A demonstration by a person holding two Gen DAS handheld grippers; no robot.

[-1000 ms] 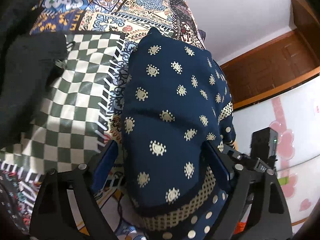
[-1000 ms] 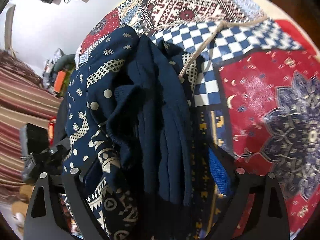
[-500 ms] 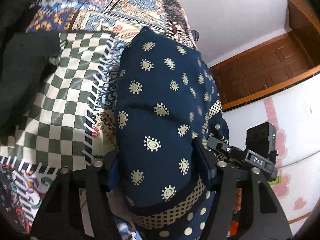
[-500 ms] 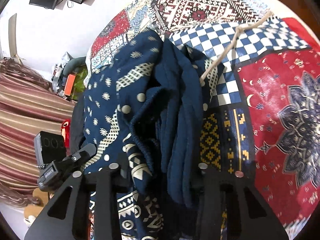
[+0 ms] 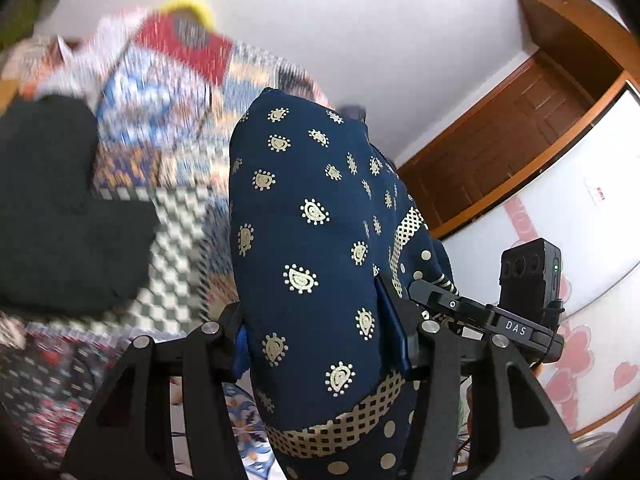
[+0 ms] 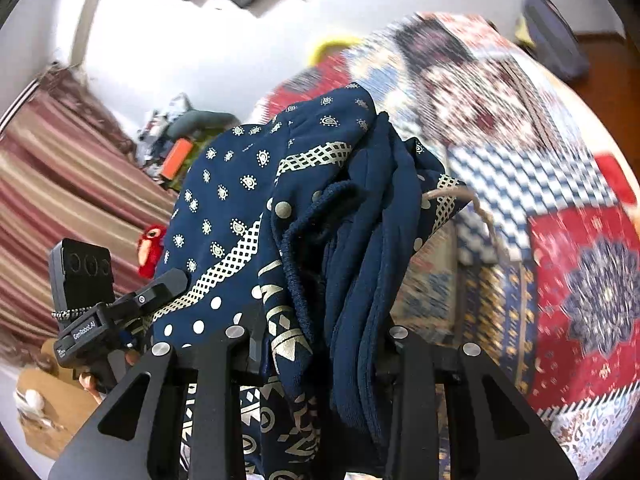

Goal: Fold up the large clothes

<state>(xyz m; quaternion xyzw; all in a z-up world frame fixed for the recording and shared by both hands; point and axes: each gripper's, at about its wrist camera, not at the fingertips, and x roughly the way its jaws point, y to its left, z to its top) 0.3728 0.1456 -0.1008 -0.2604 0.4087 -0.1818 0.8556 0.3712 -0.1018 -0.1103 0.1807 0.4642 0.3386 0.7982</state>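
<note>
While both claws bite, left gripper [image 5: 320, 340] pinched onto navy paisley-print fabric garment [image 5: 312, 248], right gripper [image 6: 324, 340] clamped on its bunched folds [image 6: 320, 220], garment held above blurred patchwork quilt [image 6: 560, 240], labels "DAS", "GenRobot.AI".

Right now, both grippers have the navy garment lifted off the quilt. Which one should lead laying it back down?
Probably left. The left gripper pinches a smooth single fold of the navy garment; the right gripper clamps a bunched wad with the drawstring dangling.
</note>
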